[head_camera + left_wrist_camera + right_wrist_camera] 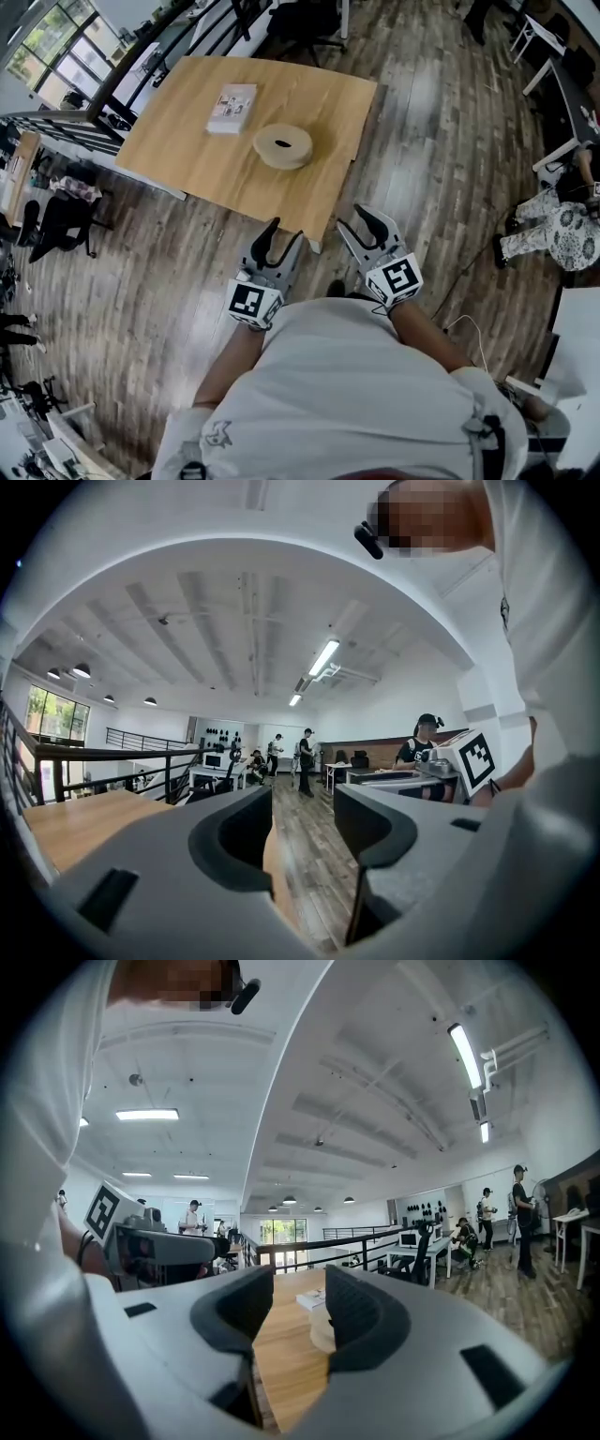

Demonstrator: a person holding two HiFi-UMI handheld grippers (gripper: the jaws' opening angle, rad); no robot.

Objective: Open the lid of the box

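Observation:
A round tan box (283, 146) with a dark oval on its lid sits on the wooden table (206, 159), and a flat white box (232, 108) lies to its left. Both grippers are held level in front of the person's chest, short of the table's near corner. My left gripper (284, 232) is open with nothing between its jaws. My right gripper (359, 223) is open and empty too. In the right gripper view the round box (322, 1330) and the white box (312, 1299) show between the jaws, far ahead. The left gripper view looks past the table edge (84, 822) at the floor.
A black railing (66, 127) runs along the table's left side, with office chairs (56, 225) beyond it. A seated person (553, 230) and white desks (562, 103) are at the right. A cable (459, 281) lies on the plank floor. Several people stand far off.

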